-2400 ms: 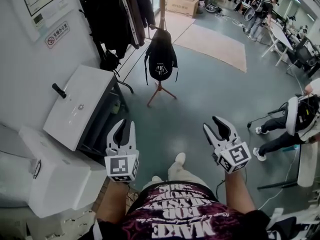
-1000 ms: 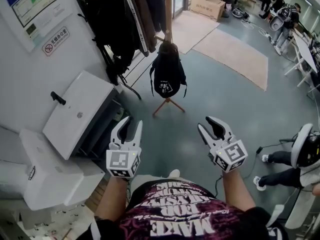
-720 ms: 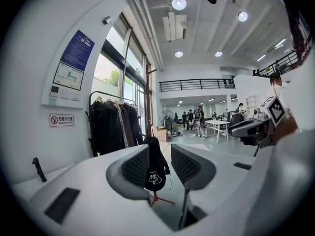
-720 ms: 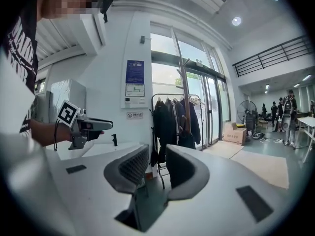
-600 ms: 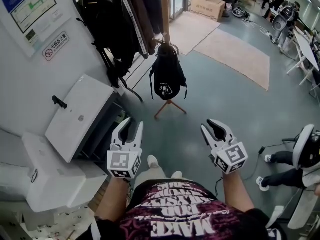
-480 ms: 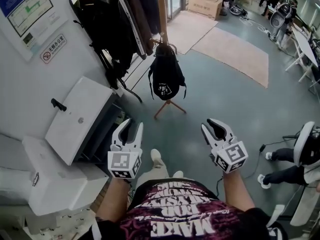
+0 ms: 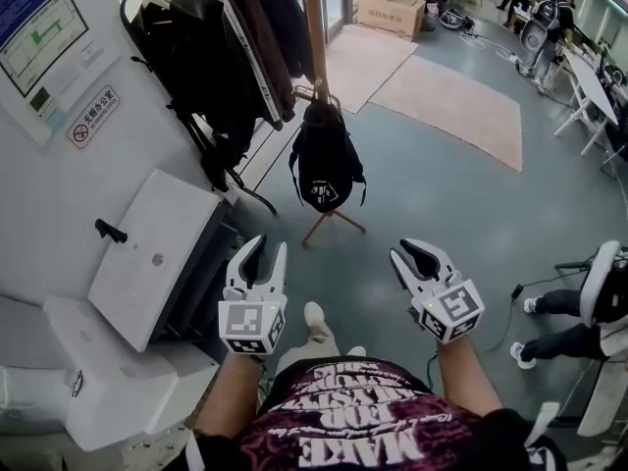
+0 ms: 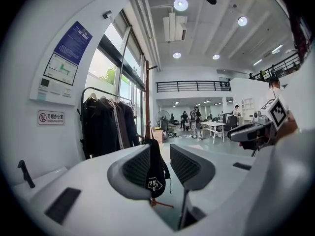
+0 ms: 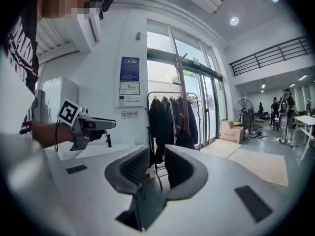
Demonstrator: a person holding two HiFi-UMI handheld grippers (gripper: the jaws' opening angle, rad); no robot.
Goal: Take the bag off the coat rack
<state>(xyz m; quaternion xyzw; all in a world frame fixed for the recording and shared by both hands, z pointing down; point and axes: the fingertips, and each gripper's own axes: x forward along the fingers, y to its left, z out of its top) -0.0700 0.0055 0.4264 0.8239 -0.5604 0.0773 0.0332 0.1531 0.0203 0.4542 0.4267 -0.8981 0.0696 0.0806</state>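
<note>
**Tongs, two.** Left tongs (image 7: pixel 265 246): jaws apart, nothing between the pads; they have just been closing a little. Right tongs (image 7: pixel 410 253): jaws apart but narrower, also empty, also just been closing. Both point roughly level, out over the floor.

**Bag (image 7: pixel 322 165), one.** Black, with a white mark low on its face. It hangs by its top from a hook on the rack (image 7: pixel 312 27), clear of the floor.
- Bearing: ahead of both tongs and well apart from them, still out of reach.
- From the left tongs: dead ahead, showing in the gap between the jaws (image 8: pixel 155 173).
- From the right tongs: ahead and off to the left.
- Long axis: upright, running down alongside the pole.
- Nearer hand, by my reckoning: the left, though not by much.
- The coming move turns on closing that gap, then lifting the top loop up and off the hook.

**Rack, one.** A single wooden pole on splayed feet, just behind the bag.

**Coat rail (image 7: pixel 196 27), one.** Beyond the left tongs and further left than the rack. It carries several dark coats, too overlapped for me to count.
</note>
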